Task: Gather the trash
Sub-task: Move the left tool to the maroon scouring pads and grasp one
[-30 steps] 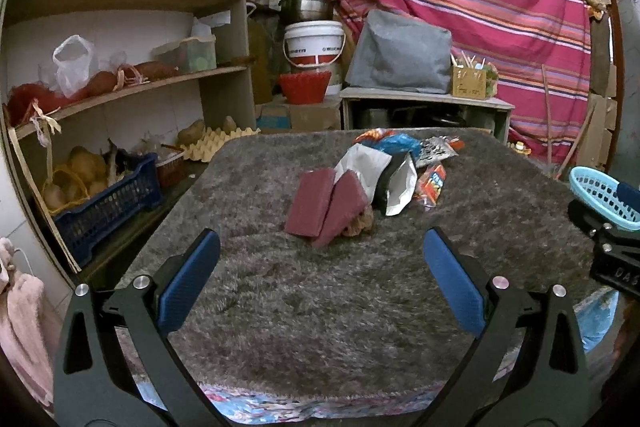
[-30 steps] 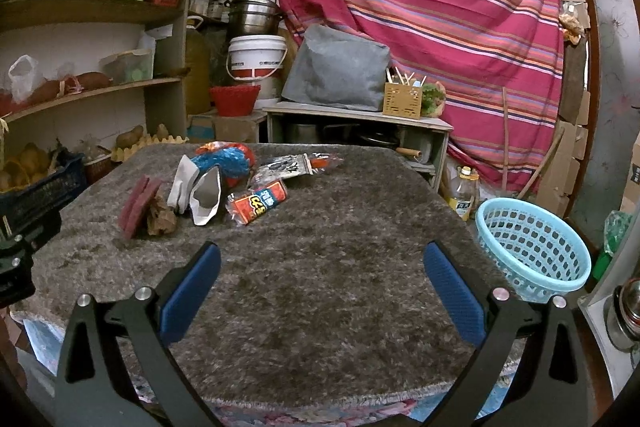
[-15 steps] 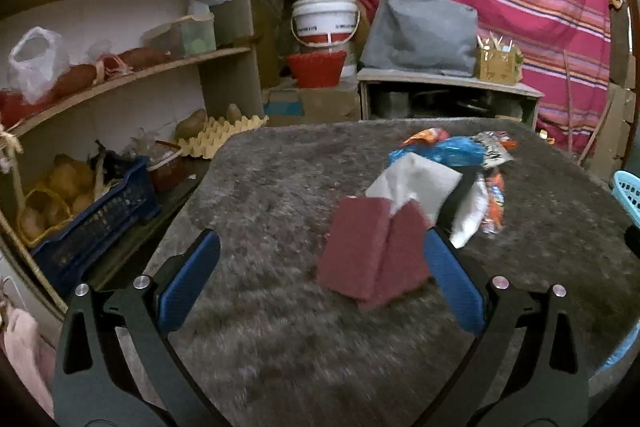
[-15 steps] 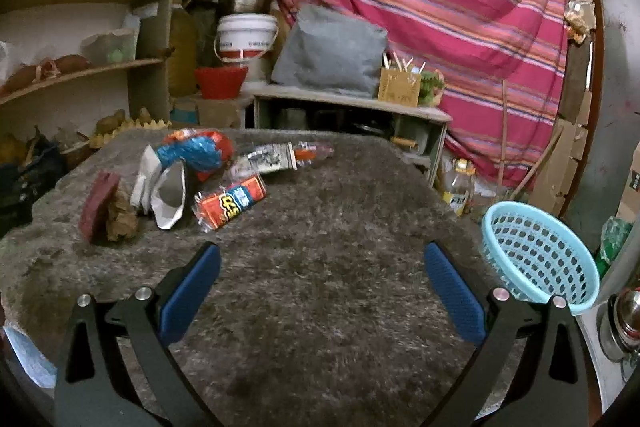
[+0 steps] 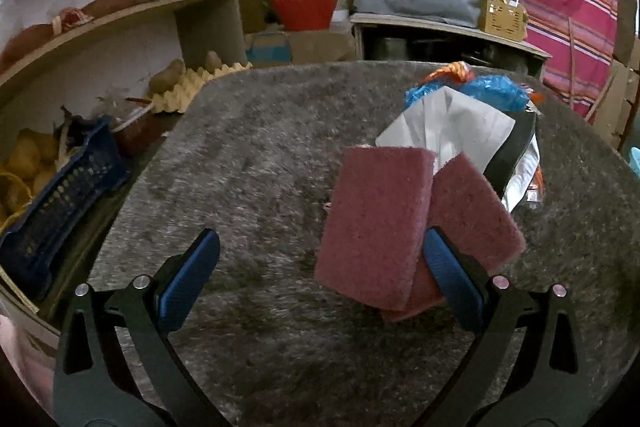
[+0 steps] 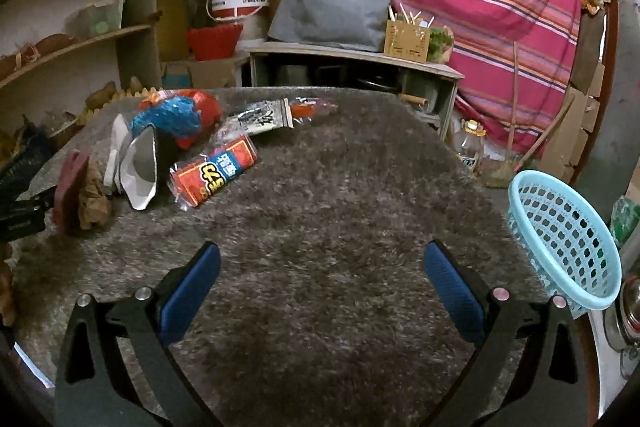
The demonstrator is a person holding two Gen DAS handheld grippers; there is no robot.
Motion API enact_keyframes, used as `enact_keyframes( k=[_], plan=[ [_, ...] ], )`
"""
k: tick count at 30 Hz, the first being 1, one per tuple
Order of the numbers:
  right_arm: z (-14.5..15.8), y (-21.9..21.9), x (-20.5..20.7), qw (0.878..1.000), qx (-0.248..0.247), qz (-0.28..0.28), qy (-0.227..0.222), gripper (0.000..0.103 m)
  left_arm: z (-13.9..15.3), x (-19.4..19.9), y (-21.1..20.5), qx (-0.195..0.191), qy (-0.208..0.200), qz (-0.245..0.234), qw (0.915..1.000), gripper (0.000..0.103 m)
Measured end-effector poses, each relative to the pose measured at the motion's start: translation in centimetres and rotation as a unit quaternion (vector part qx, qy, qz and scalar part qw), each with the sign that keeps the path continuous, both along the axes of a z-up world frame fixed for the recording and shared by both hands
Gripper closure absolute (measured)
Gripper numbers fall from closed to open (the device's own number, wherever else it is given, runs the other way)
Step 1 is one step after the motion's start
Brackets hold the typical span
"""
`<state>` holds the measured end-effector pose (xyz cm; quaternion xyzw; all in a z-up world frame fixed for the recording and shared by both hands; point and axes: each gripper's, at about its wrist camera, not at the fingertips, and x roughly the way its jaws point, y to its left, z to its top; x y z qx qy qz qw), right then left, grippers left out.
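Dark red scrub pads (image 5: pixel 378 227) are seen much closer now than a moment ago, and the left tongs (image 5: pixel 320 279) are held wide open around the near one. One blue pad of the tongs is touching it on the right side; nothing is gripped yet. The pads are propped up at the left end of the trash heap on the fuzzy grey counter (image 5: pixel 256 163). Behind them a white bag (image 5: pixel 452 123) and a blue wrapper (image 5: pixel 492 93) are piled. The right tongs (image 6: pixel 322 281) are also kept wide open and empty, low over the counter. A light blue basket (image 6: pixel 560 227) is waiting at the right edge. A first pick-up is probably being started.
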<state>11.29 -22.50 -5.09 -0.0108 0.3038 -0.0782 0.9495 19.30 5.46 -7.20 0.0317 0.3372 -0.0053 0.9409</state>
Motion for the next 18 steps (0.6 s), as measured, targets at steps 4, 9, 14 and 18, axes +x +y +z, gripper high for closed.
enact_keyframes(
  k=[4,9,14,18],
  plan=[
    [0.0,0.3,0.2,1.000,-0.014,0.001,0.004,0.004,-0.4,0.8,1.0,-0.037,0.022,-0.006,0.9990,0.004],
    [0.2,0.5,0.6,1.000,-0.016,0.005,0.006,0.004,-0.7,1.6,2.0,-0.051,0.040,-0.014,0.9978,0.007],
    [0.5,1.0,1.0,1.000,-0.020,0.012,0.005,0.004,-0.6,1.5,1.8,-0.045,0.043,-0.042,0.9972,0.013],
    [0.6,1.5,1.5,1.000,-0.014,0.019,0.006,0.004,-0.9,2.9,2.2,-0.092,0.076,-0.060,0.9910,0.015]
  ],
)
